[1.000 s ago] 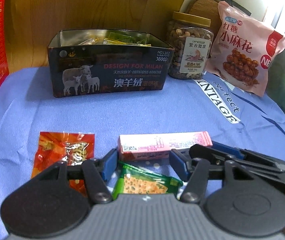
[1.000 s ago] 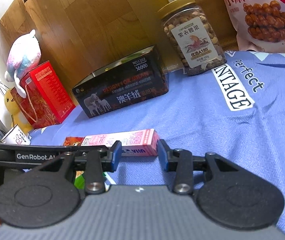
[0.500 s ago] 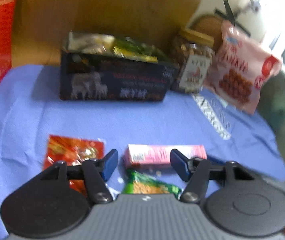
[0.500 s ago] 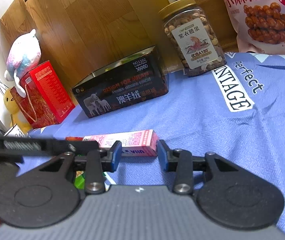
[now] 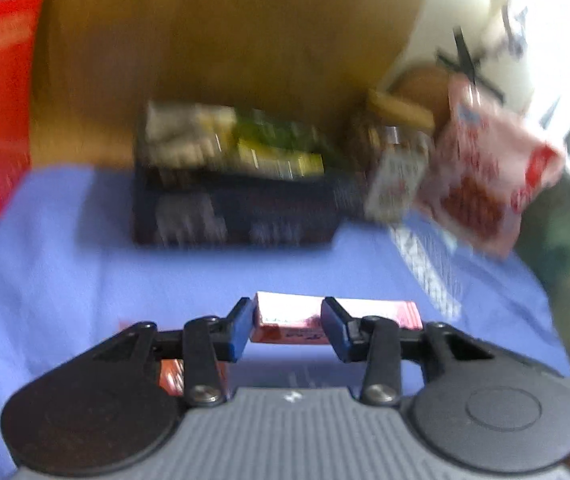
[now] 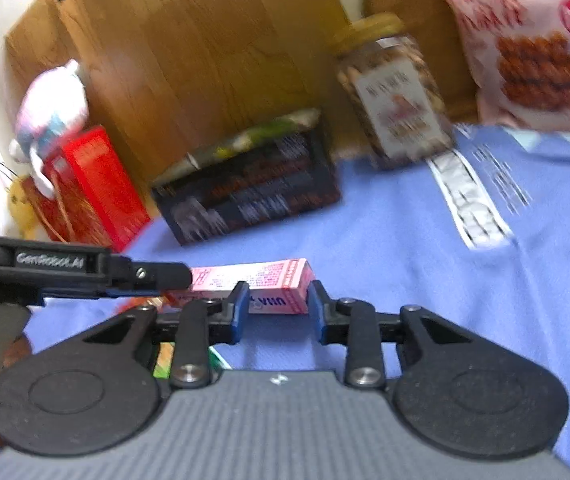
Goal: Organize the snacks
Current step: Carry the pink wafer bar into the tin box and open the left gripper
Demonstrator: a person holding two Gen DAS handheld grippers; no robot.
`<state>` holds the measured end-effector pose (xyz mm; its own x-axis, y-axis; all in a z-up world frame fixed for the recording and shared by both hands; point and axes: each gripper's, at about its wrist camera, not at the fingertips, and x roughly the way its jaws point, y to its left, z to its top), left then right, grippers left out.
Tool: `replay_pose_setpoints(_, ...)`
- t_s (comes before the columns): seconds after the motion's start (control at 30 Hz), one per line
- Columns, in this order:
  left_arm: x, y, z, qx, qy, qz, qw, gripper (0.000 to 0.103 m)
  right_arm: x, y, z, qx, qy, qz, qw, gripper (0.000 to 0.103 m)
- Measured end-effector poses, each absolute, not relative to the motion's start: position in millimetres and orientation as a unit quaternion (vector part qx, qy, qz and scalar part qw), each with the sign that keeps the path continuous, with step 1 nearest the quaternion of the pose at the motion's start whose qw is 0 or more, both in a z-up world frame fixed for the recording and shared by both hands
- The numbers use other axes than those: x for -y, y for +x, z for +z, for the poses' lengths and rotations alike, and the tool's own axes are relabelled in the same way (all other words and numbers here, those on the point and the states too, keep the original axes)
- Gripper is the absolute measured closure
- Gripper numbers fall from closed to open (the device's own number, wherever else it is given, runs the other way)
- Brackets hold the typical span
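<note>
Up front in the left wrist view, blurred: left claw (image 5: pixel 287 326) closing w/ nothing gripped; the long pink cardboard snack box (image 5: pixel 335 316) lies just beyond its pads on the blue cloth-covered surface (image 5: pixel 45 280). Behind stands the dark open tin of snack packets (image 5: pixel 237 200).

Right wrist view: right claw (image 6: pixel 275 306) closing around the box's near end (image 6: pixel 277 292), pads either side, not yet pressing. Left claw reaches the far end from the left.

Box looks light, stiff, thin-walled, prob. crushable; grip gently across the short width near an end.
</note>
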<state>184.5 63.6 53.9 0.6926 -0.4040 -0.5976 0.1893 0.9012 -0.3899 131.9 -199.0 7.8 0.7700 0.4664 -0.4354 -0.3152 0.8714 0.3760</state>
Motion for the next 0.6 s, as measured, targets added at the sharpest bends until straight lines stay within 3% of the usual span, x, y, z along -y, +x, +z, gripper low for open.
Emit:
replay_pose_setpoints(0.27,-87,255,94,-0.309,-0.169,-0.132,0.926,0.066,159,214,62,-0.203,0.089,0.228,0.948,0.07)
replay_pose_setpoints(0.6,-90,301,64,-0.35,-0.144,-0.083,0.922,0.057,131,284,47,-0.239,0.064,0.22,0.944,0.065)
